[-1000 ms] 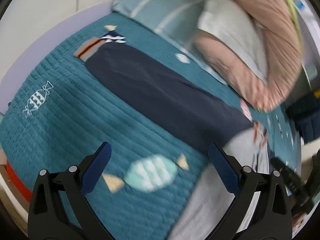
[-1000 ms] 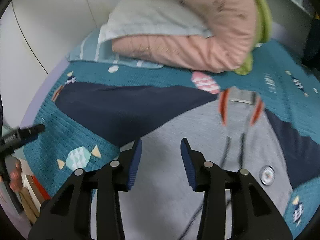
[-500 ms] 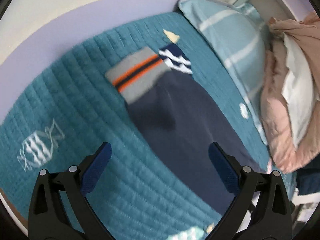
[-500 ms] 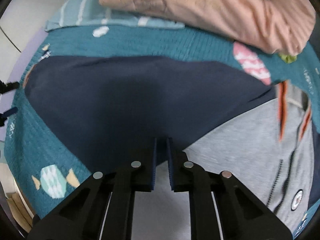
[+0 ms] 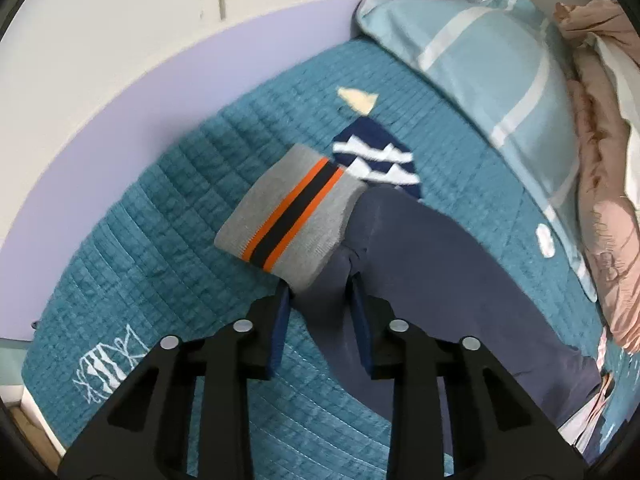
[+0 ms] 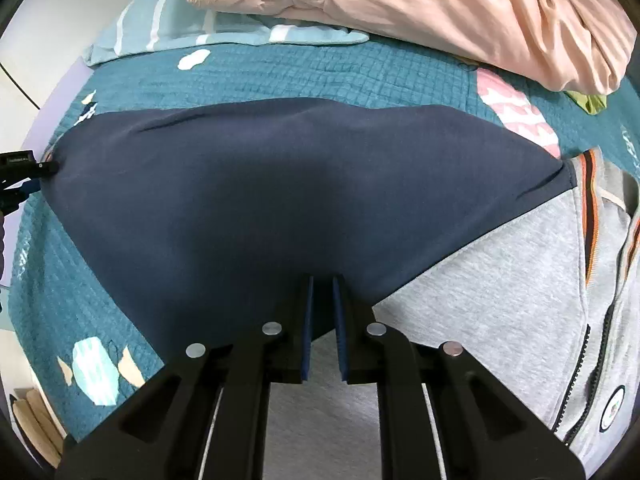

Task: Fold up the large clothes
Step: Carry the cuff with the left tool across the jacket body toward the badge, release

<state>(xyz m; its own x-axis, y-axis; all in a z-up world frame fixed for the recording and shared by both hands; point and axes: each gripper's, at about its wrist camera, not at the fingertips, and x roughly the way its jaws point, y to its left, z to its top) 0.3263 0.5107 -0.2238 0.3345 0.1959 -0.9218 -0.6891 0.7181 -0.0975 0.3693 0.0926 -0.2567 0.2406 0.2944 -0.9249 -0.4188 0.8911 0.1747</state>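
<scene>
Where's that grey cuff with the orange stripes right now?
In the left wrist view, the cuff lies mid-frame on the teal bedspread, at the end of the navy sleeve, just ahead of the closing left gripper.

On the pink quilt at the top of the right wrist view there is stitched cursive writing; the end looks like "protein", but the first part is too creased to read. The round badge on the grey jacket is too small to read. The left wrist view shows no readable text.
</scene>
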